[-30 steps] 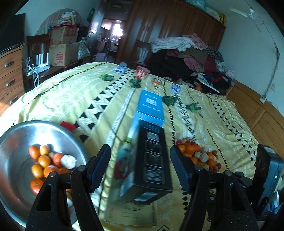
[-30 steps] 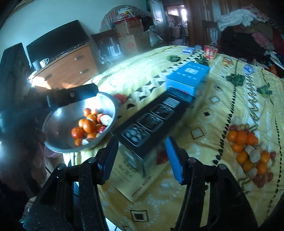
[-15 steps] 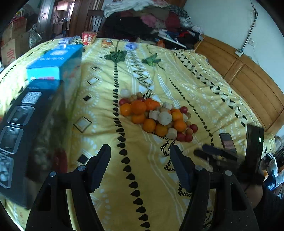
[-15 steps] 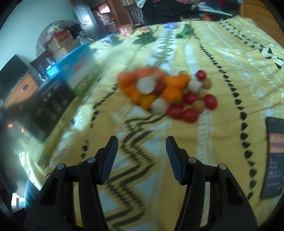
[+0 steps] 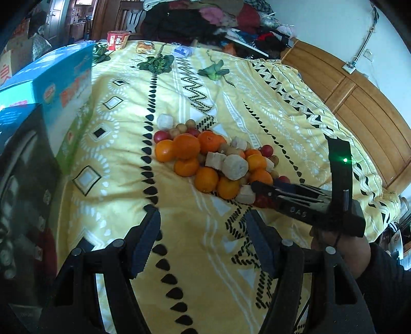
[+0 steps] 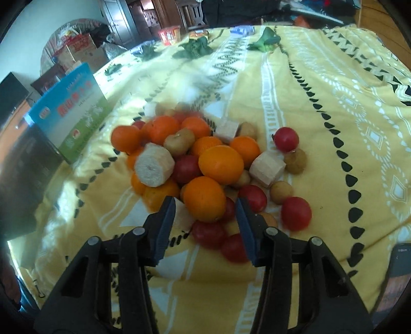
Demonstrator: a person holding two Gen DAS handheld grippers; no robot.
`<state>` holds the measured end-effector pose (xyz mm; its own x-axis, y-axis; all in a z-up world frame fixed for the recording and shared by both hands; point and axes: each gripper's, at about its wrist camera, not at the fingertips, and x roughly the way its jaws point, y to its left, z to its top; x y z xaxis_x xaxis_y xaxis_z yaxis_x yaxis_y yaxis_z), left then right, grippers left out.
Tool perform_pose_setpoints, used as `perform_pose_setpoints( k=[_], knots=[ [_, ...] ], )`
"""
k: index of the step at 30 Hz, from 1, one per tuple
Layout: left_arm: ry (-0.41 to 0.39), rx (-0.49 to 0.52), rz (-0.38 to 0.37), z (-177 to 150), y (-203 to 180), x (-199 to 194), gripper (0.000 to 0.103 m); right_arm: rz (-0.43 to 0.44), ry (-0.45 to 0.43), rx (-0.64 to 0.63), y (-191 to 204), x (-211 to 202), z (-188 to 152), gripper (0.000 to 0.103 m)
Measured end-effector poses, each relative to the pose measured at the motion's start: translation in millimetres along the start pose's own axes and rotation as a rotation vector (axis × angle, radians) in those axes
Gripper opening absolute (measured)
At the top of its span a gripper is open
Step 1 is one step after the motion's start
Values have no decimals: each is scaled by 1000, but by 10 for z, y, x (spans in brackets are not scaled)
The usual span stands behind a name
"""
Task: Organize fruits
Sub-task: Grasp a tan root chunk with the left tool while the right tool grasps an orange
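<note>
Wooden wardrobe (image 5: 364, 102), white wall (image 5: 334, 23)

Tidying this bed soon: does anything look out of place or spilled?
Yes. A loose fruit pile lies straight on the yellow bedspread, no container around it. Leafy greens are scattered farther up.

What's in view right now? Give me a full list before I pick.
oranges: about ten, orange, piled mid-bedspread
red fruits: several, red, around the pile's near edge
tan fruits: several, small, scattered in the pile
white chunks: a few, pale, within the pile
box: one, blue-green, left of the pile
black box: one, nearer than the blue box
greens: several bunches, far end
bedspread: yellow, patterned
left gripper: open, short of the pile
right gripper: open, astride the nearest orange
</note>
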<state>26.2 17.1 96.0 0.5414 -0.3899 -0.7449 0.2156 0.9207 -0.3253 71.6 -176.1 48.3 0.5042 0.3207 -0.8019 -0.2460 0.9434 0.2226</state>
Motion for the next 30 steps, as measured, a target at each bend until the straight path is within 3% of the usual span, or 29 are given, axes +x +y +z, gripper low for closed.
perform_pose_setpoints(
  k=[2, 8, 10, 17, 24, 30],
  knots=[
    [0, 15, -14, 58, -68, 91, 70, 2, -7, -6, 10, 15, -2, 35],
    [10, 63, -56, 287, -313, 483, 70, 38, -78, 48, -63, -251, -102, 34],
    [12, 74, -58, 360, -394, 630, 66, 58, -92, 80, -107, -361, -172, 34],
    [39, 98, 48, 441, -558, 1059, 49, 100, -99, 155, -230, -540, -352, 34],
    [17, 116, 73, 411, -581, 1129, 39, 119, -107, 170, -271, -518, -326, 34],
    [-8, 128, 58, 362, -598, 993, 38, 131, -107, 165, -222, -531, -351, 34]
  ],
)
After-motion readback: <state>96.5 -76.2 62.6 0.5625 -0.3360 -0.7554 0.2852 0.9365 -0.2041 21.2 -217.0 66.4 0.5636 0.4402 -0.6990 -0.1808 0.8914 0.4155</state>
